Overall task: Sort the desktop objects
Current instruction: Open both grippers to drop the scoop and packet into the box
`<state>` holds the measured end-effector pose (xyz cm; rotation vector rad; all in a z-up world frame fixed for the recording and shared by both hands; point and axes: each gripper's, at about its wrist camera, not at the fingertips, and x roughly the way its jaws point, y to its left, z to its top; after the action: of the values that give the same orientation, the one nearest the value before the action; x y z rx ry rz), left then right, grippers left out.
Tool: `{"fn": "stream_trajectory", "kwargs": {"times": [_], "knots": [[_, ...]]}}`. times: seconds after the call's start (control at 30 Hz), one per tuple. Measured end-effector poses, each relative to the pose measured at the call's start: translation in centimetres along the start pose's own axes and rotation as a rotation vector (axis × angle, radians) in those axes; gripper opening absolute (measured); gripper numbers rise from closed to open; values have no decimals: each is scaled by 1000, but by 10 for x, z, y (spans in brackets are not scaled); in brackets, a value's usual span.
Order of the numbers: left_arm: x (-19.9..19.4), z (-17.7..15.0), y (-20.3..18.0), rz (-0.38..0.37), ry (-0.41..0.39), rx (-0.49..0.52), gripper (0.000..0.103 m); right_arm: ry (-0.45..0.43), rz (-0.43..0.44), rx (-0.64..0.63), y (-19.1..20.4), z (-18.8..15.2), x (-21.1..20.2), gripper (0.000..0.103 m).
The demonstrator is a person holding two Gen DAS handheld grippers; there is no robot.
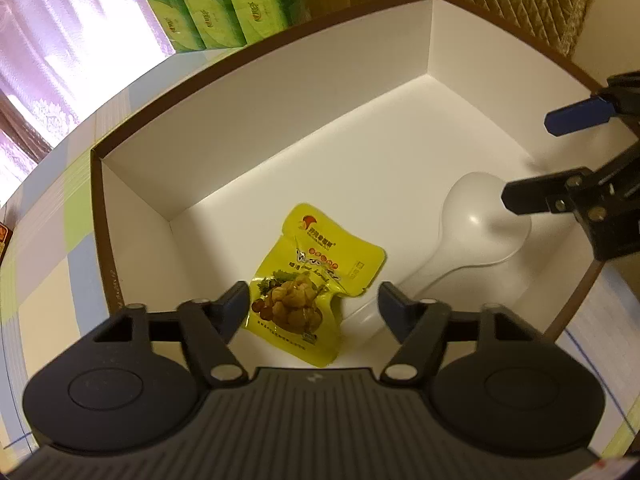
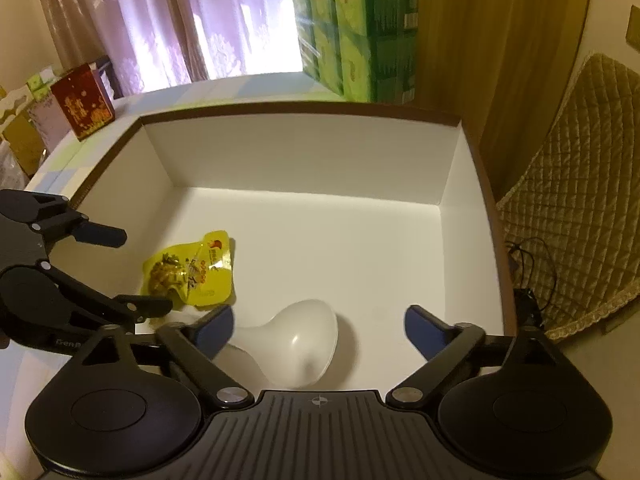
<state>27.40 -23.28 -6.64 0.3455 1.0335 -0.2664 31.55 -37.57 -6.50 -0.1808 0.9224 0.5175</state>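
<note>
Two items already sit in the white box (image 2: 452,160): yellow snack pouch (image 1: 316,280) near its left wall, white spoon (image 2: 300,340) just beside it. Nothing else left to sort shows on the bench (image 1: 48,240) (most of it is out of frame). Left gripper (image 1: 312,304) hovers over the pouch, jaws spread, empty. Right gripper (image 2: 318,330) hangs above the spoon bowl, also released, holding nothing.
</note>
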Motion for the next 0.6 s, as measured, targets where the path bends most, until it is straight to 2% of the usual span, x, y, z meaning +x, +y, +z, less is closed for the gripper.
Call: {"fn": "stream_trajectory", "kwargs": {"times": [0.07,0.17,0.37,0.6], "knots": [[-2,3,1,5,-7,-5,82,-11,-4,-8,1,0,-4,98],[-7,5,1,10,-19,-10,86,-24,-8,-21,3,0,-10,101],[-20,8,-1,11,-51,-23,94,-76,-33,-58,7,-2,-26,101],[-44,10,-3,33,-111,-45,95,-159,-83,-86,14,-3,-50,101]]}}
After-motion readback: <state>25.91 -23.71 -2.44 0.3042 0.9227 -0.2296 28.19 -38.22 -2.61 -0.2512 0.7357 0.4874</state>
